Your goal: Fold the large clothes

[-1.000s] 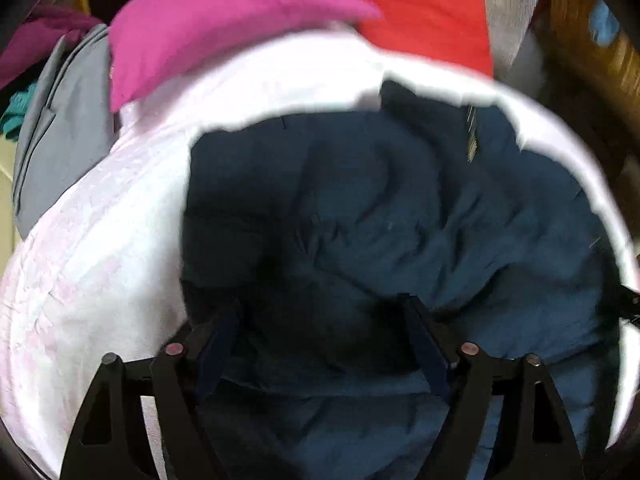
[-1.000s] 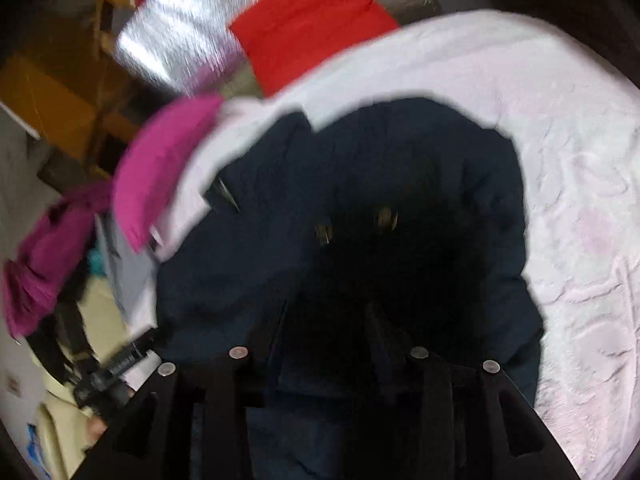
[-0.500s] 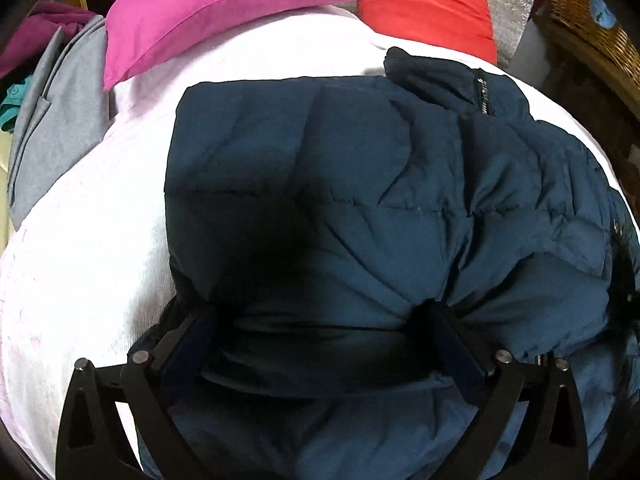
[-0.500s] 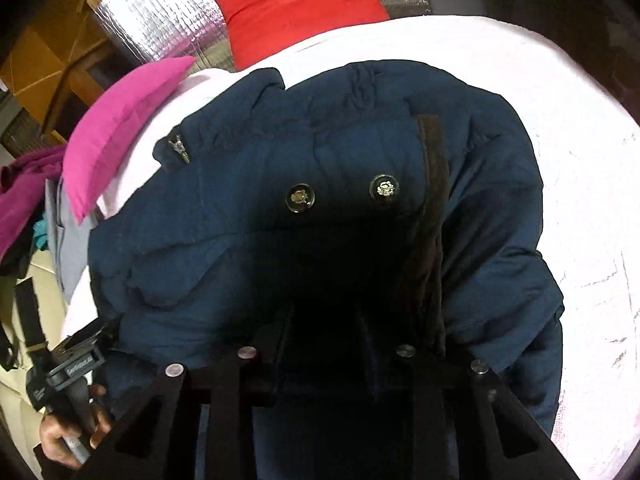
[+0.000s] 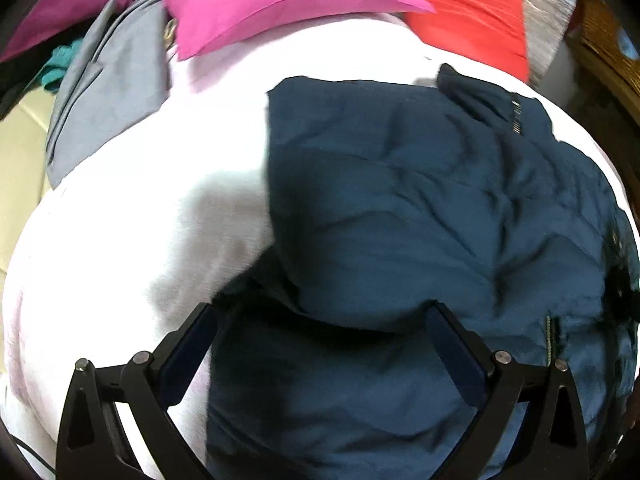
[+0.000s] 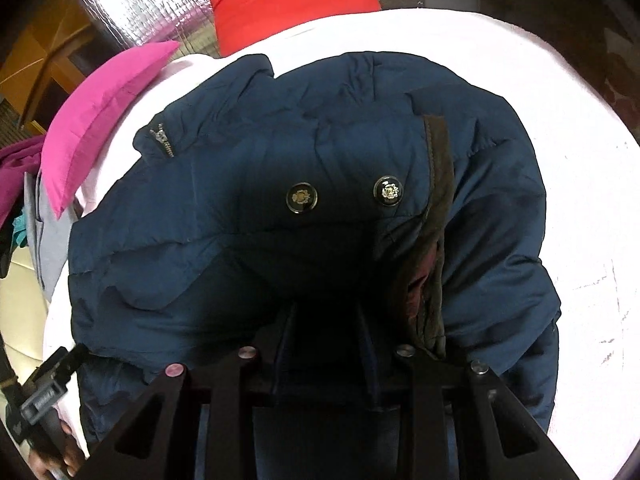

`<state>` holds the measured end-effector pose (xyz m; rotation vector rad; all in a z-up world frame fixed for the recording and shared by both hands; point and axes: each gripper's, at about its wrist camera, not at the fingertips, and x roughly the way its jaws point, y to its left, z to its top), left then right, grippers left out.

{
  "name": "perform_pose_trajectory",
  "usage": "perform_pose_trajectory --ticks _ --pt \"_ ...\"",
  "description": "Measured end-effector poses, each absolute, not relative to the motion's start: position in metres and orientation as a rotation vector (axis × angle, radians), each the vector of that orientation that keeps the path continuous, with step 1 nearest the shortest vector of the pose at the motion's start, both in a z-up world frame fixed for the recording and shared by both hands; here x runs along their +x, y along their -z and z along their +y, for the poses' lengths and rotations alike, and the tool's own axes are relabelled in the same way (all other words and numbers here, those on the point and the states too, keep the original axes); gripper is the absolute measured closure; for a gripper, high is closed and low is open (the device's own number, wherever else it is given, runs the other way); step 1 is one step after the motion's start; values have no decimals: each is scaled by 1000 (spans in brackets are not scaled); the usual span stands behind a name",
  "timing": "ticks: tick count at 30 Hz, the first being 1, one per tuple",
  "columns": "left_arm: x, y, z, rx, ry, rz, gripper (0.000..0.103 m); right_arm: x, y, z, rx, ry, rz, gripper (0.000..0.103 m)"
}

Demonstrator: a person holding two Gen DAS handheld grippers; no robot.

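A navy quilted jacket (image 5: 420, 208) lies folded over on a white bedspread (image 5: 132, 240). Its collar and zipper (image 5: 516, 114) point to the far right. My left gripper (image 5: 322, 314) is open wide, its fingers apart over the jacket's near left edge, holding nothing. In the right wrist view the same jacket (image 6: 248, 184) shows two dark buttons (image 6: 302, 198) and a brown-lined edge. My right gripper (image 6: 326, 312) has its fingers close together, pressed into a dark fold of the jacket.
A pink pillow (image 5: 280, 0) and a red cushion (image 5: 472, 20) lie at the far end of the bed. A grey garment (image 5: 104, 92) hangs off the left side. Silver foil backing (image 6: 160, 4) stands behind. The left gripper's handle and hand (image 6: 44, 412) show at lower left.
The left gripper has shifted left and back, its left finger now over bare bedspread. The folded jacket has settled. The right gripper stays pinched on the jacket's near fold.
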<state>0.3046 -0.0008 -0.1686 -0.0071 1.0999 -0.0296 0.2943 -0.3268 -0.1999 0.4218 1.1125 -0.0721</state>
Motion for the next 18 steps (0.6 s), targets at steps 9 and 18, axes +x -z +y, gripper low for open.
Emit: perform_pose_trajectory --ticks 9,18 --pt "328 196 -11 41 78 1177 0 292 200 -326 429 76 1092 69" --pt "339 152 13 -4 33 1036 0 282 199 -321 395 94 1031 69"
